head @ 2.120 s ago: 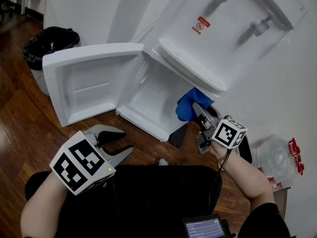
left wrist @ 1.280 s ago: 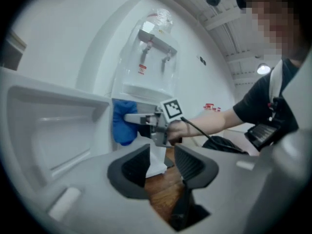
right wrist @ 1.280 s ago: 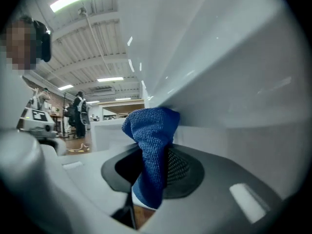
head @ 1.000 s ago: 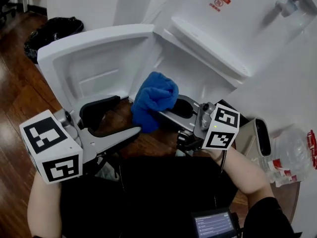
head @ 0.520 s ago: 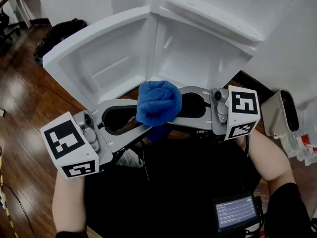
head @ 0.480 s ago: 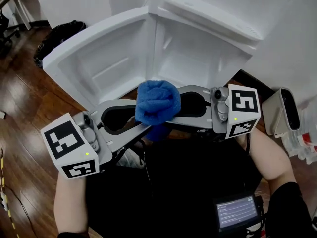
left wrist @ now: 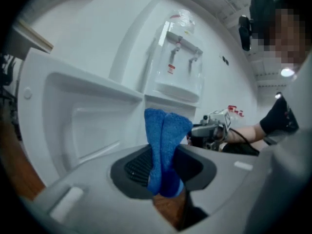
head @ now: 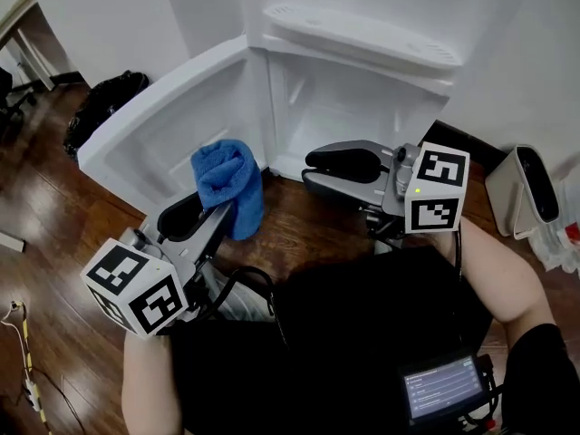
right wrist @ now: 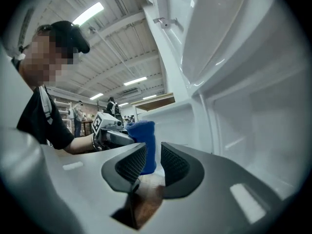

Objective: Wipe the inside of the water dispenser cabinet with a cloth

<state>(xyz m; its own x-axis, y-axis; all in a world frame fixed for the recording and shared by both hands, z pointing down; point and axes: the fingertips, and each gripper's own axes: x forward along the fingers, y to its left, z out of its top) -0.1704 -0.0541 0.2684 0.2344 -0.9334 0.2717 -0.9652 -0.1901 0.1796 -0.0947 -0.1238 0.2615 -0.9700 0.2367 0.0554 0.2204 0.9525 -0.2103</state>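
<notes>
1. A person kneeling at a water dispenser [head: 362, 34] holds a folded blue cloth [head: 227, 175] in the left claw [head: 217, 217]. Its jaws are clamped tight on the lower part of the fold.
2. The cloth stands up out of the jaws. Its long axis runs upright, across the line along which the claw points, and the free bulk sits above the pads.
3. The right claw [head: 313, 170] carries nothing. Its jaws have just been closing a little and stand slightly apart, with only the wooden floor [head: 308, 216] showing through the gap.
4. The cabinet [head: 335, 107] is open beneath the drip tray, and its door [head: 154, 143] is swung wide to the left in the head view.
5. The cloth hangs just in front of the door's inner face, not yet inside the cabinet. The opening lies ahead of the left claw and off to its right.
6. The right claw is the nearer to the opening, yet the cloth is on the left. By these pictures the wipe depends on the left hand swinging rightward and in past the door's hinge side, leading with the cloth's free top.
</notes>
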